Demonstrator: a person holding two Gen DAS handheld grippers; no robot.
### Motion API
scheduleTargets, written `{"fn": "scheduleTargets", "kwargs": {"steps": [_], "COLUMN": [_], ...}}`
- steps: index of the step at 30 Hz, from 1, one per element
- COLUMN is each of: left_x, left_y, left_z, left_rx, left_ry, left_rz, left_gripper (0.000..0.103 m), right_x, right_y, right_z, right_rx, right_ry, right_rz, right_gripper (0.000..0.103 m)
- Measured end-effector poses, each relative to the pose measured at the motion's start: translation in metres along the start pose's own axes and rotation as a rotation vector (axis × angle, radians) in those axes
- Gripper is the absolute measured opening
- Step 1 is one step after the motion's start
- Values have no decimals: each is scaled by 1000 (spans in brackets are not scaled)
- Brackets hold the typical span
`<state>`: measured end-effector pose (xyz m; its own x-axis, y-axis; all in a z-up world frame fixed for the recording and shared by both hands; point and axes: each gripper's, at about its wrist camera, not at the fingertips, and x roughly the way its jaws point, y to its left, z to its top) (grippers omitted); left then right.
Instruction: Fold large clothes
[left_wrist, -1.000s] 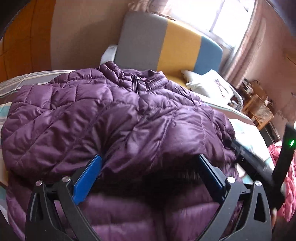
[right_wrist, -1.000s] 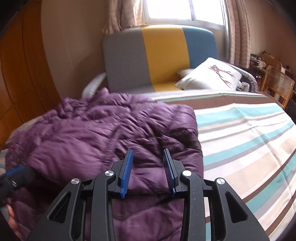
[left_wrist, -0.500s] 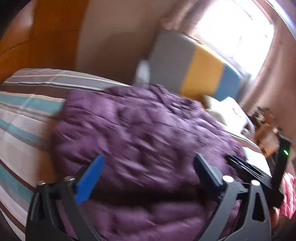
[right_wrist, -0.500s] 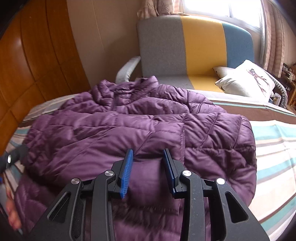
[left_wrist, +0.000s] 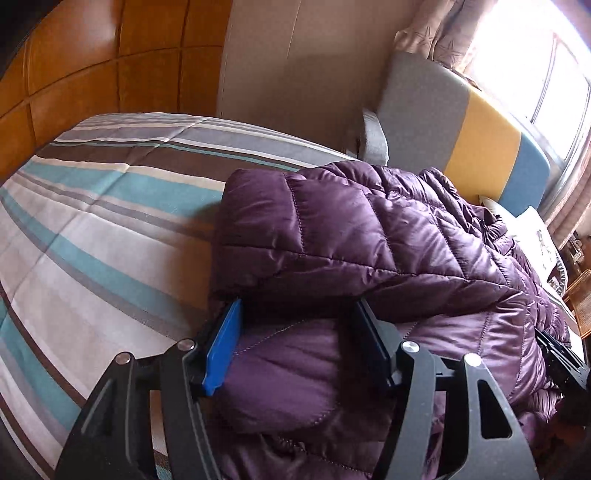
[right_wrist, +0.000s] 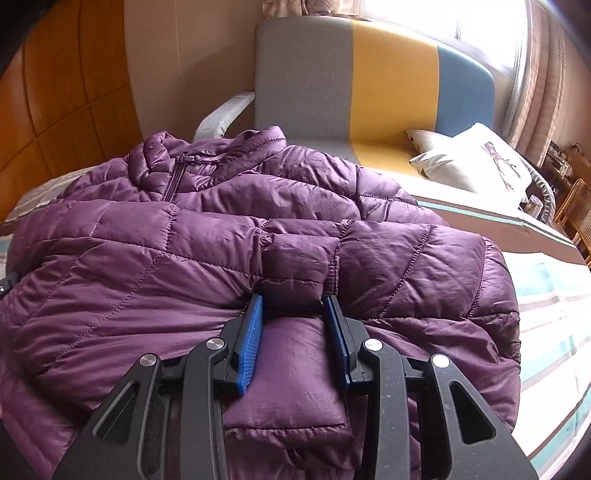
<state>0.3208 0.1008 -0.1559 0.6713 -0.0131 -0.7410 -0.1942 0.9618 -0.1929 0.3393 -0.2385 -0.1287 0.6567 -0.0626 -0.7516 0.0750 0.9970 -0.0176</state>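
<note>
Nearest the right wrist camera, the right gripper (right_wrist: 295, 321) has its blue-padded jaws pinching a puffy fold of the purple jacket (right_wrist: 207, 266), one quilted panel bulging up between the pads and another lying under them. In the left wrist view, the left gripper (left_wrist: 299, 332) has its jaws set wider around a thick roll of the same jacket; padding fills the gap and touches the blue pad on one side, but whether the jaws actually squeeze it cannot be told.

The jacket is a shiny, dark-purple quilted down coat with stitched diagonal and straight seams, its surface creased and catching light. It is doubled over on itself: an upper layer, ending in a rounded folded edge, lies over a lower layer that reaches toward the grippers. Farther off, its stand-up collar and zip (right_wrist: 173, 181) are bunched toward the far edge of the bed.

It lies on the bed (left_wrist: 92, 236), on a striped cover of teal, grey, brown and white, which shows bare on either side of the jacket. Beyond the bed's far edge stands a sofa (right_wrist: 391, 85) in grey, yellow and blue, with a white cushion (right_wrist: 476, 162) on it.
</note>
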Motion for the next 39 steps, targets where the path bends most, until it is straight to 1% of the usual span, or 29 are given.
{"fn": "scheduleTargets", "kwargs": {"steps": [1,2,3,4,5,7,10,12,15,16,17,19,21,23,25,26,27,28,29,31,32,34,35,38,39], "left_x": [-6,-13,-22,-35,-44,-57,-51,-37,-10,6,13,19,18,13,3,-3,-8,-14,-17,-14,-10,10,20,49,59], "left_y": [-2,-5,-6,-9,-12,-27,-54,-76,-90,-91,-90,-86,-89,-88,-85,-84,-82,-82,-83,-91,-95,-105,-109,-119,-122], "left_z": [1,2,2,2,2,6,11,12,11,9,4,2,1,3,7,9,15,26,33,58,65,83,89,100,103], "left_rx": [3,4,-3,-17,-21,8,84,150,218,241,237,218,234,228,196,175,154,137,134,142,153,198,218,246,245], "left_ry": [-3,-9,-24,-67,-98,-138,-122,-96,-47,-13,5,7,3,-1,4,-1,-16,-45,-59,-72,-69,-38,-27,12,23], "left_rz": [9,20,30,27,14,-15,-38,-34,8,33,28,17,34,33,21,-5,-28,-34,-32,-10,4,37,56,97,100], "left_gripper": [66,77,81,85,86,89,90,90,90,91,93,93,93,93,93,94,94,94,94,94,94,92,86,78,78], "right_x": [-2,-5,-11,-21,-31,-45,-45,-38,-21,-12,-7,-3,-3,-5,-18,-23,-30,-34,-36,-30,-19,-1,8,32,42], "right_y": [-2,-4,-6,-8,-9,-6,5,12,17,15,15,14,15,15,11,9,5,2,-2,-10,-13,-17,-18,-18,-15], "right_z": [0,0,1,1,0,3,10,14,14,11,8,2,2,4,10,13,20,27,38,59,70,84,90,103,106], "right_rx": [7,16,24,34,42,40,22,9,-2,6,16,23,9,11,21,26,29,31,40,65,72,79,82,82,72], "right_ry": [-1,-6,-14,-38,-71,-108,-89,-65,-32,-15,-14,-24,-27,-16,-21,-38,-67,-85,-102,-96,-67,-39,-28,4,23], "right_rz": [11,22,29,46,70,104,152,158,126,119,128,127,112,118,158,180,184,177,171,140,109,78,65,58,62], "right_gripper": [34,34,34,34,34,34,34,34,34,34,34,34,34,34,34,34,34,34,34,34,34,34,34,34,34]}}
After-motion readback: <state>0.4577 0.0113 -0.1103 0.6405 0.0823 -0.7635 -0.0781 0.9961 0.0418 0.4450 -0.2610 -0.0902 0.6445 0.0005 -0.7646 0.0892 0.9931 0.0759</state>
